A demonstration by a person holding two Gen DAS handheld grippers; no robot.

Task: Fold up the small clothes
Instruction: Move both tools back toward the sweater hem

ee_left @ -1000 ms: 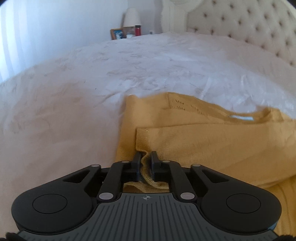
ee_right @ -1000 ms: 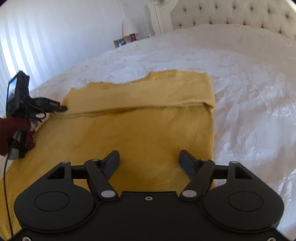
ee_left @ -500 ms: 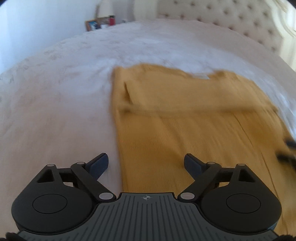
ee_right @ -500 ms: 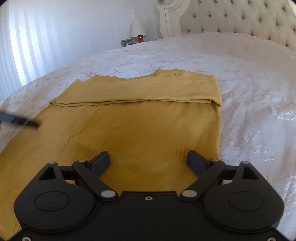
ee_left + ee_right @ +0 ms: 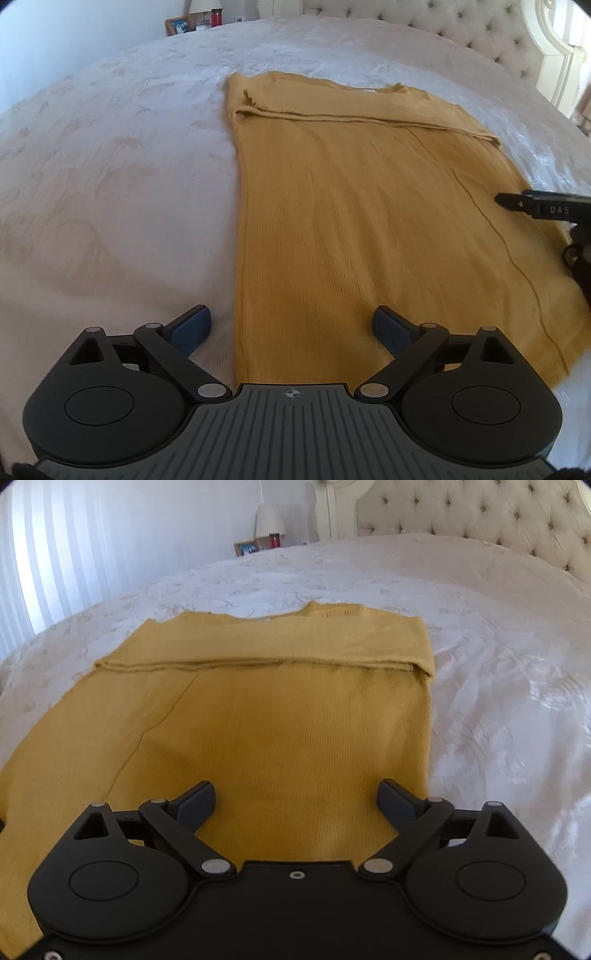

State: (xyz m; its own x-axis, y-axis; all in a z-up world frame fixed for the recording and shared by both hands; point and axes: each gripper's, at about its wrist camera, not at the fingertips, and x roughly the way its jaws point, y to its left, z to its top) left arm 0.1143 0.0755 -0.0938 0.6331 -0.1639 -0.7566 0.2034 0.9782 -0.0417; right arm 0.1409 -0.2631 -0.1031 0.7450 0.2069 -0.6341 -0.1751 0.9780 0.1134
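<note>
In the left view the left gripper (image 5: 291, 321) is opening, empty, above the mustard sweater (image 5: 369, 206) at twelve o'clock on the bed (image 5: 110, 166) — in the right view the right gripper (image 5: 297, 799) is spread, empty, over the same sweater's hem — sleeves look folded, so next probably grasp the hem.

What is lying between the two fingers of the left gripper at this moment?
In the left wrist view, the left gripper is opening over the near left edge of the yellow sweater and a strip of white bedspread; its pads touch nothing.
</note>
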